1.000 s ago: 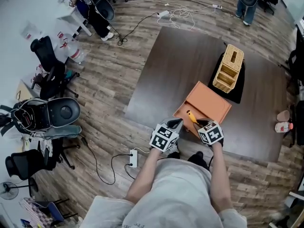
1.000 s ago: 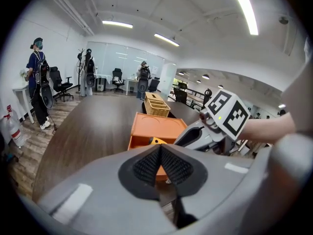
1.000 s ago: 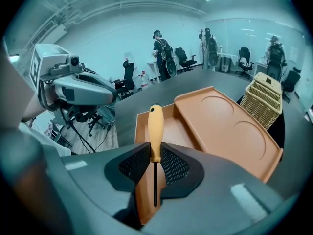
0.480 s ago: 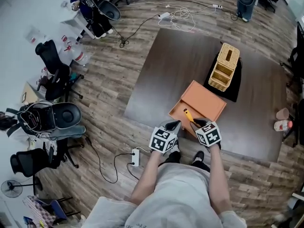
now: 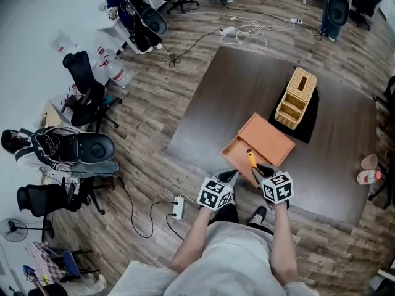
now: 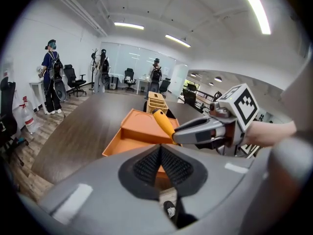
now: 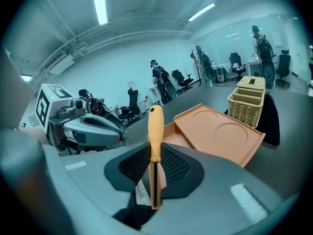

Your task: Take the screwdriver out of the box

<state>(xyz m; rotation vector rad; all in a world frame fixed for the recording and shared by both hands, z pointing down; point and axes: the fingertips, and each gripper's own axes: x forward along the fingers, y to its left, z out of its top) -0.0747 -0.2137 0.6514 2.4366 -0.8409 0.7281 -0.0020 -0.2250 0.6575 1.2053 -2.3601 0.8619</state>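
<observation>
Above orange box (image 5: 265,139) | right gripper (image 7: 155,156) is clamping screwdriver (image 7: 155,126) by its handle for removal | left gripper (image 6: 160,163) is idling, jaws together

Table (image 5: 234,91): one.
Box (image 5: 271,137): one, orange. Round hollows (image 7: 234,131) in its flat top: two, counted in the right gripper view.
Screwdriver (image 5: 251,159): one.
Basket (image 5: 296,97): one, wicker.
Black cloth (image 5: 308,127): one.
Grippers: two, the left gripper (image 5: 229,176) and the right gripper (image 5: 260,170).
Marker cubes (image 5: 215,193): two, one per gripper.
Power strips on the floor: two made out, a near strip (image 5: 178,207) and a far strip (image 5: 228,29).
Office chairs (image 5: 86,94): at least five in the head view; the far ones are too small to count.
Cup (image 5: 368,161): one.
Standing fan (image 5: 12,230): one.
People (image 6: 51,77) in the left gripper view: three, all standing.
Ceiling light strips (image 6: 129,26) in that view: three.
</observation>
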